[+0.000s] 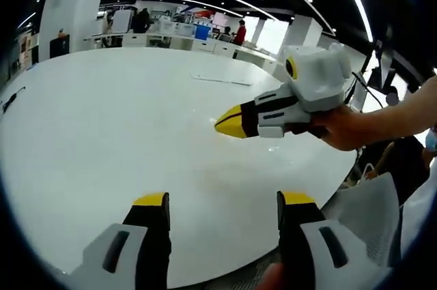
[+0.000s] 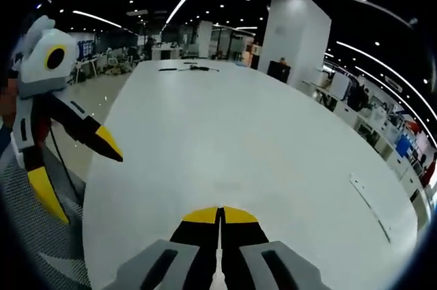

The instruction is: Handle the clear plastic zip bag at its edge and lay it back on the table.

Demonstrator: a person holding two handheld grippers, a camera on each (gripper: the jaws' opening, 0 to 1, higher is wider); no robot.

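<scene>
Left gripper [image 1: 224, 200]: in the left gripper view its two yellow-tipped jaws stood well apart over the near edge of the white table [image 1: 102, 133], nothing between them. In the right gripper view the same tool [image 2: 90, 190] sat at the left beyond the table's edge, jaws spread in a wide V, the upper one pointing over the tabletop, the lower one angled down.

Right gripper [image 1: 229, 124]: it entered the left gripper view from the right, held roughly level above the table with its tip pointing left. A hand [image 1: 341, 126] was wrapped round its rear and a bare forearm [image 1: 410, 109] ran off to the right. The yellow tips were pressed together. In its own view the right gripper [image 2: 220, 213] showed the jaws meeting along a thin seam, with no film or edge visible between them.

Zip bag [image 1: 222, 80]: it read only as a thin pale strip lying flat on the table (the clear film itself could not be made out against the white top). It was well apart from both grippers, touched by neither. In the right gripper view the strip [image 2: 370, 207] lay toward the table's right side.
</scene>
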